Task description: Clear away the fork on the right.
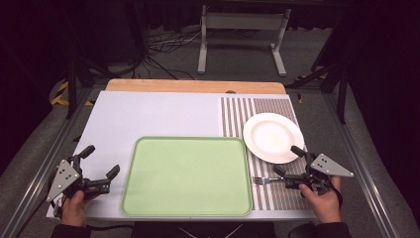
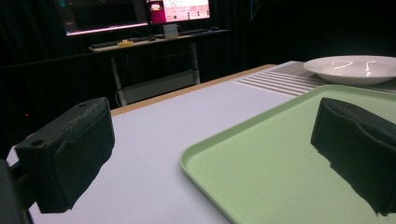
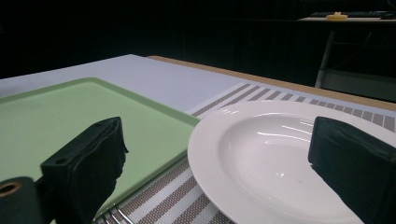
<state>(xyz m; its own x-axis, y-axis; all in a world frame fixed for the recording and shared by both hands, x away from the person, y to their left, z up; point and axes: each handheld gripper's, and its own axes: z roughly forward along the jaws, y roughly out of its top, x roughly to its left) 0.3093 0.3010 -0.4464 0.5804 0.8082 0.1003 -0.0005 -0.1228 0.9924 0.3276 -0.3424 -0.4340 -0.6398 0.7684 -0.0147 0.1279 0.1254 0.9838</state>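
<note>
Holding one claw in each hand, I have both low at the near edge of the bench (image 1: 163,111). My right claw (image 1: 288,160) is open, with nothing between its jaws, and it hovers over the striped mat (image 1: 237,114) at the right side. The fork (image 1: 265,180) lies flat on that mat just beside the lower jaw, its prongs pointing left toward the tray (image 1: 188,176); I cannot tell whether the jaw touches the handle end. In the right gripper view the prongs peek out at the bottom edge, under the left jaw. My left claw (image 1: 101,161) is open too, empty, and sits over the bare pale surface to the left of the tray, well apart from the fork.

Between my two claws lies the green tray, empty, its right rim running along the mat's left edge. A little farther, past my right claw, the white plate (image 1: 273,137) rests on the mat, empty, with its near rim close to the upper jaw. In the right gripper view the plate (image 3: 280,154) sits right between the jaws, and the tray (image 3: 70,116) lies to its left.

Beyond the mat a wooden strip (image 1: 195,86) edges the far side of the bench. Behind it, on the floor, stand a grey metal frame (image 1: 242,37) and a tangle of cables (image 1: 163,47).
</note>
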